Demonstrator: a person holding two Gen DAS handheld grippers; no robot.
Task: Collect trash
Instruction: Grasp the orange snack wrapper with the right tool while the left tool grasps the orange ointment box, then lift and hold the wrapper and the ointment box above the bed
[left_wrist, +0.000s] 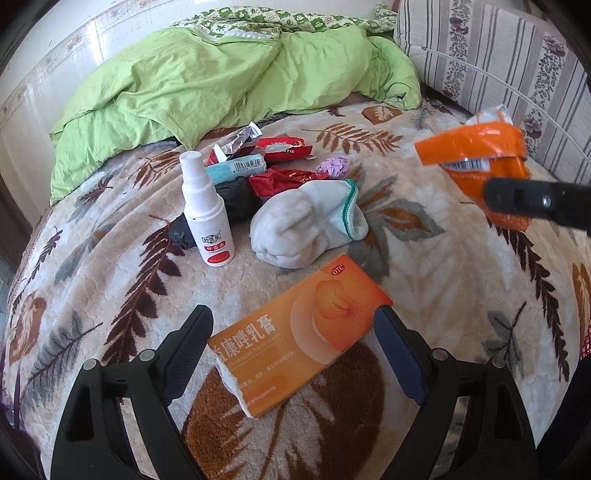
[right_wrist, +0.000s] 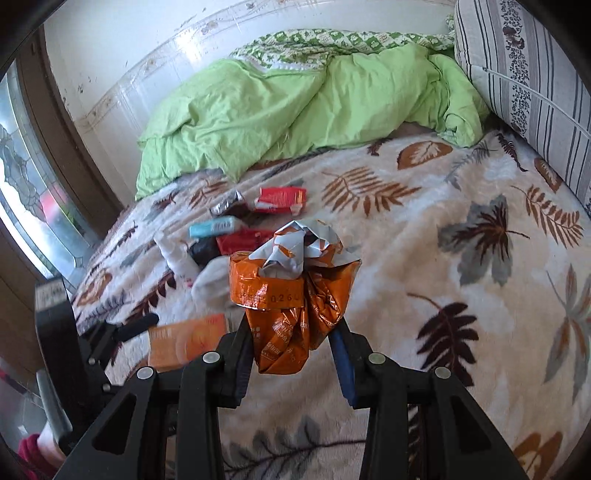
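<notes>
Orange wrapper (right_wrist: 291, 310) clamped in right gripper (right_wrist: 291, 343), lifted off the leaf-print blanket (right_wrist: 461, 295); left gripper (left_wrist: 291, 343) fingers wide apart around the orange ointment box (left_wrist: 295, 332), pads not touching it.

Left to right on the blanket: white spray bottle (left_wrist: 207, 218) standing upright, black bag (left_wrist: 232, 203) crumpled behind it, teal packet (left_wrist: 236, 166), silver foil wrapper (left_wrist: 240, 142) and red wrappers (left_wrist: 284, 147) in a loose pile toward the green duvet (left_wrist: 221, 85) at the bed's far edge. White sock (left_wrist: 306, 225) lies just right of the bottle, purple scrap (left_wrist: 334, 166) behind it. Ointment box lies flat near the near edge, between the left fingers. Striped cushion (left_wrist: 498, 59) at far-right corner. Held wrapper hangs near the right edge in the left wrist view.
</notes>
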